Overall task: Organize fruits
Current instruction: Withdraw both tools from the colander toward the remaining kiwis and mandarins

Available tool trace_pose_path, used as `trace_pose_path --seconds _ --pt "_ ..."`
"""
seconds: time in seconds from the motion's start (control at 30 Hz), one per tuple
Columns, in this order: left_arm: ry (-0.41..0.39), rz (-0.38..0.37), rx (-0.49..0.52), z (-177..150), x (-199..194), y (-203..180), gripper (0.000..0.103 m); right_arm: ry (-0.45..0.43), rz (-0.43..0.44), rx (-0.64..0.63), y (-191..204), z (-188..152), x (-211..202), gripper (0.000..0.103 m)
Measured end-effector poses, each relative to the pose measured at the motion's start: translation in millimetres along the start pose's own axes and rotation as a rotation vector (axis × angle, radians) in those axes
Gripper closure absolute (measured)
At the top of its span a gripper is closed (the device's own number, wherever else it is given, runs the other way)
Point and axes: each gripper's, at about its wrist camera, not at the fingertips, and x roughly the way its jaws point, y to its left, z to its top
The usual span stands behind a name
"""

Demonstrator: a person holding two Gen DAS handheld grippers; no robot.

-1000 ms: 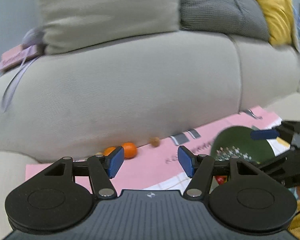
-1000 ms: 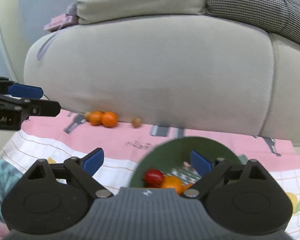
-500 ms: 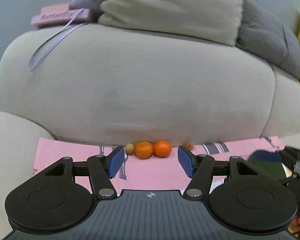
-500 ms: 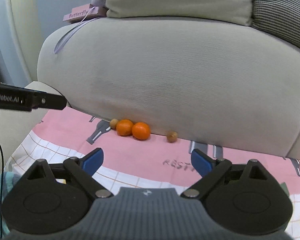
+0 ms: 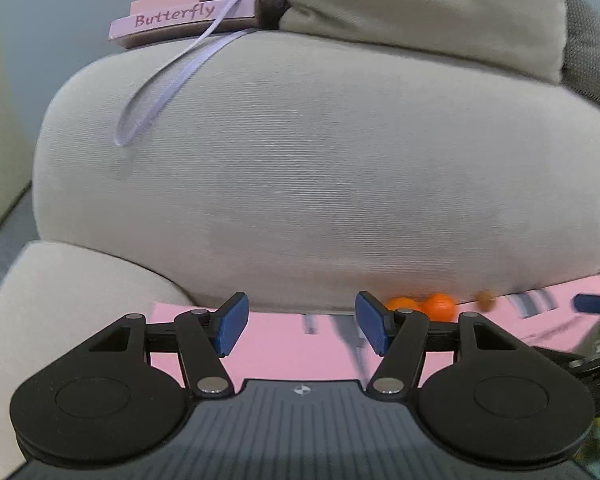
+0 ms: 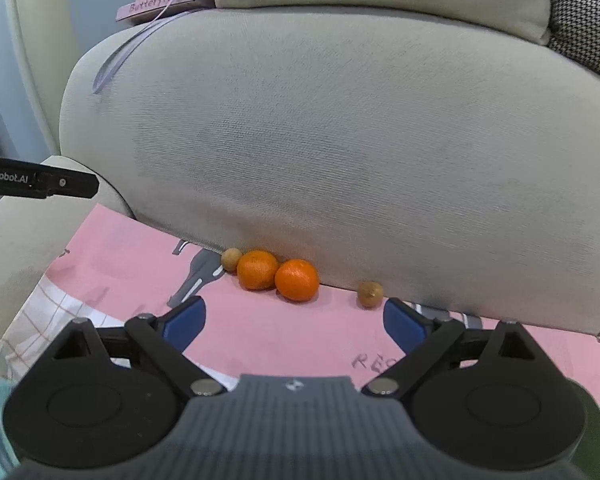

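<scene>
Left wrist view: our left gripper has its blue pads spread wide with nothing between them, hovering over the pink cloth at the foot of the sofa cushion. The fruit sits off to our right of the gap, not between the fingers: one orange peeks out just behind the right pad, the second orange lies beside it, and a small brown fruit lies further right, all blurred. At the right edge we catch a blue pad of the right gripper and a sliver of something dark green below it, too cut off to name.

Right wrist view: our right gripper is also wide open and empty. Here the fruit lies straight ahead. The two oranges touch each other in a row along the cushion's base, with a small brown fruit against the left one and another brown fruit apart to the right. The right-hand orange sits almost on the line through the middle of the gap, just beyond the fingertips. We judge the right gripper the better placed for the pick; a short push forward would bracket that orange, though its neighbour may crowd the left pad. The left gripper's arm shows at the far left.
</scene>
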Motion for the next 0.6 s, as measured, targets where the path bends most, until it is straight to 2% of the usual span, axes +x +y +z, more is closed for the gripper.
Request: trace_pose_path --seconds 0.1,0.17,0.3,0.5,0.6 --pt "0.016 0.072 0.073 5.3 13.1 6.4 0.031 0.01 0.005 -0.001 3.0 4.9 13.4 0.011" --pt "0.028 0.085 0.097 8.7 21.4 10.5 0.031 0.014 0.008 -0.006 4.5 7.4 21.1 0.011" --pt "0.036 0.081 0.178 5.9 32.3 6.1 0.031 0.023 0.003 -0.001 7.2 10.7 37.1 0.011" --pt "0.059 0.081 0.394 -10.0 59.1 -7.9 0.031 0.039 -0.008 -0.001 8.7 11.1 58.0 0.014" --pt "0.064 0.025 0.441 -19.0 69.0 -5.2 0.031 0.047 -0.013 -0.015 10.4 11.0 66.6 0.017"
